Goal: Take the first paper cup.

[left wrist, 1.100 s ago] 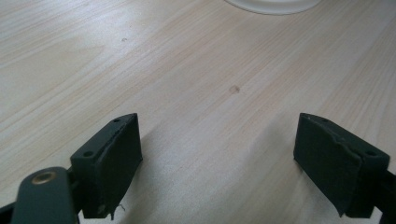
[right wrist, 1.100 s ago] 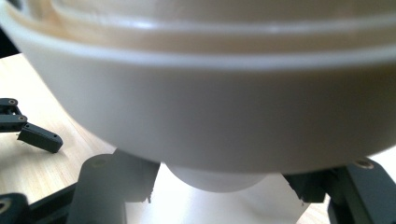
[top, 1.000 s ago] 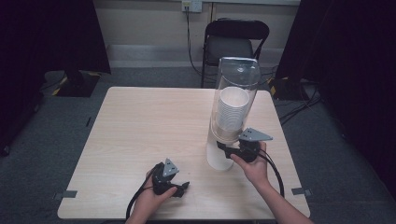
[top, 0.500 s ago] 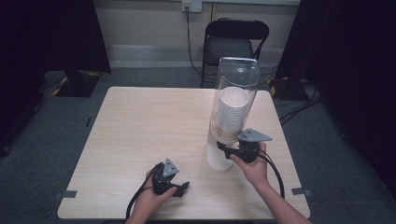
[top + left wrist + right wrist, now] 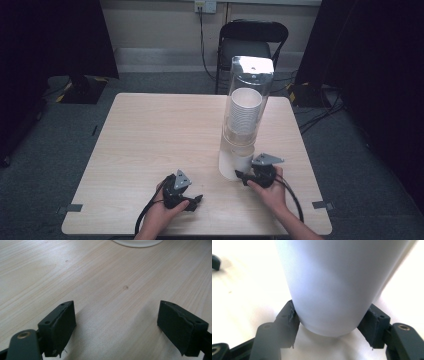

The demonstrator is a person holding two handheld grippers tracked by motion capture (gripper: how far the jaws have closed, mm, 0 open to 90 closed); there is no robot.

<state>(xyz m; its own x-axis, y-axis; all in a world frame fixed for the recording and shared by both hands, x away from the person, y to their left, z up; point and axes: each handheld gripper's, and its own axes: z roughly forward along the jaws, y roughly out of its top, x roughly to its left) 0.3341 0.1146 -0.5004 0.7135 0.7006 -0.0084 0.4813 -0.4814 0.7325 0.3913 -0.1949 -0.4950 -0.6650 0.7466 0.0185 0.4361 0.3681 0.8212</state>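
as its jaws closed, right gripper [image 5: 241, 176] lower, clamping cup [image 5: 332, 287]

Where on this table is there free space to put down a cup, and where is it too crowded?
The whole left half of the table is bare, from the far edge down to the left gripper. It is crowded at the right: the cup dispenser stands there, and the right gripper is shut on the lowest paper cup at its base.
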